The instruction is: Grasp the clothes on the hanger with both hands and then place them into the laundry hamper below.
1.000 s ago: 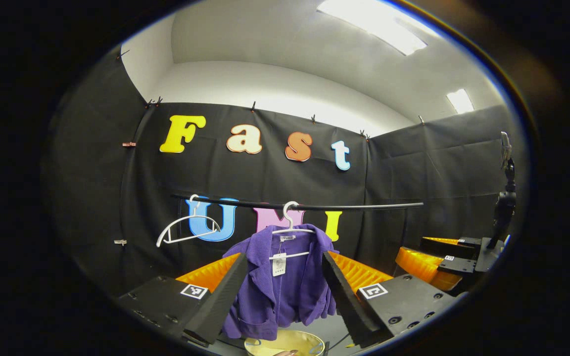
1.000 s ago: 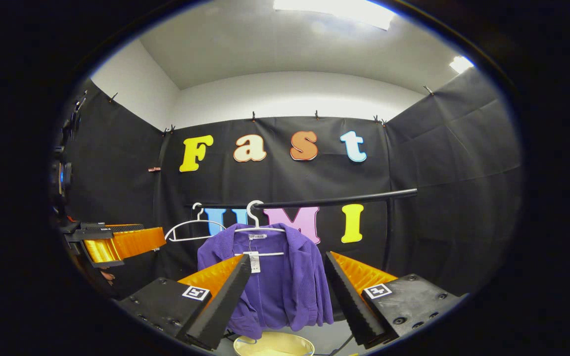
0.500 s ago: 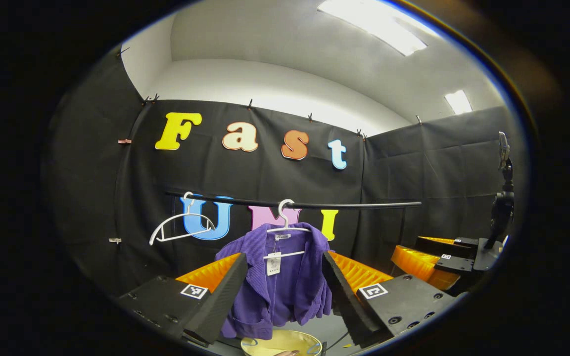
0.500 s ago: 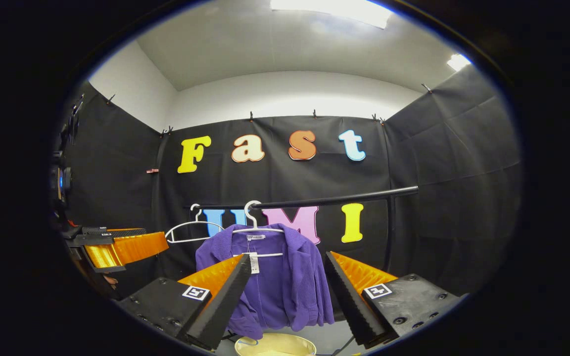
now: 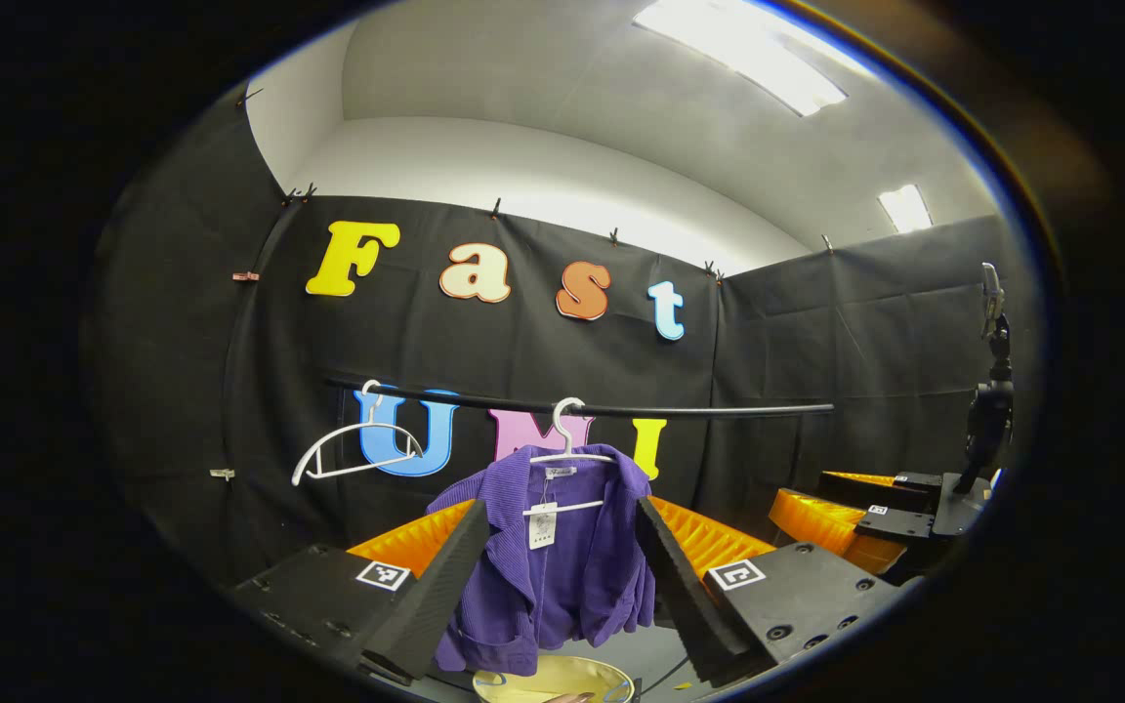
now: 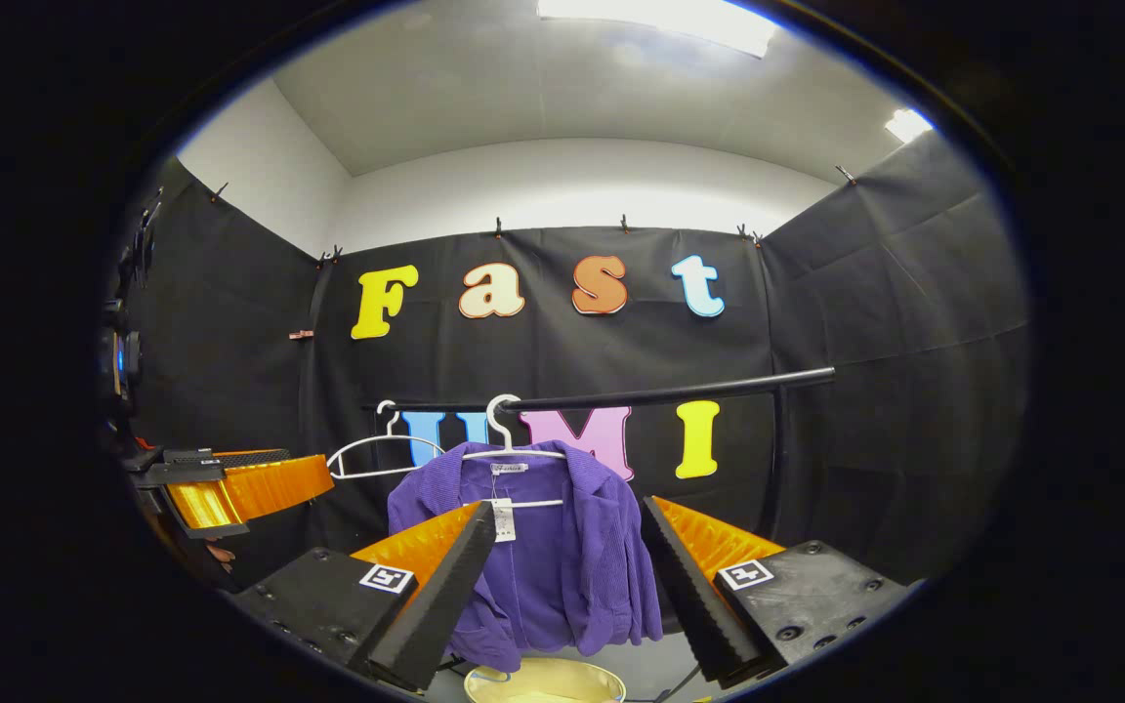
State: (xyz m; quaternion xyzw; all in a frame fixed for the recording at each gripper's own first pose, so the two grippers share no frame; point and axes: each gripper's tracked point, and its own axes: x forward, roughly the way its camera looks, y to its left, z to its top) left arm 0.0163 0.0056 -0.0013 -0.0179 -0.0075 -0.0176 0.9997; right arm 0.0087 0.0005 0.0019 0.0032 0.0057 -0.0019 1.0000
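Note:
A purple jacket (image 5: 562,566) (image 6: 548,557) hangs on a white hanger (image 5: 567,451) (image 6: 509,449) from a black rail (image 5: 719,408) (image 6: 680,393). Straight below it sits a pale yellow hamper (image 5: 548,682) (image 6: 543,682), its rim just in view. My left gripper (image 5: 562,527) is open, well short of the jacket, which shows between its fingers. My right gripper (image 6: 567,522) is open too, likewise facing the jacket from a distance. The right gripper (image 5: 865,513) shows at the right of the left gripper view, and the left gripper (image 6: 230,483) at the left of the right gripper view.
An empty white hanger (image 5: 357,454) (image 6: 382,454) hangs on the rail left of the jacket. A rail post (image 6: 768,469) stands at the right. A camera stand (image 5: 987,410) rises at the far right of the left gripper view. Black cloth walls close in behind and at both sides.
In the left gripper view the jacket and rail have drifted slightly up and left. The right gripper view is almost unchanged. Both grippers stay open.

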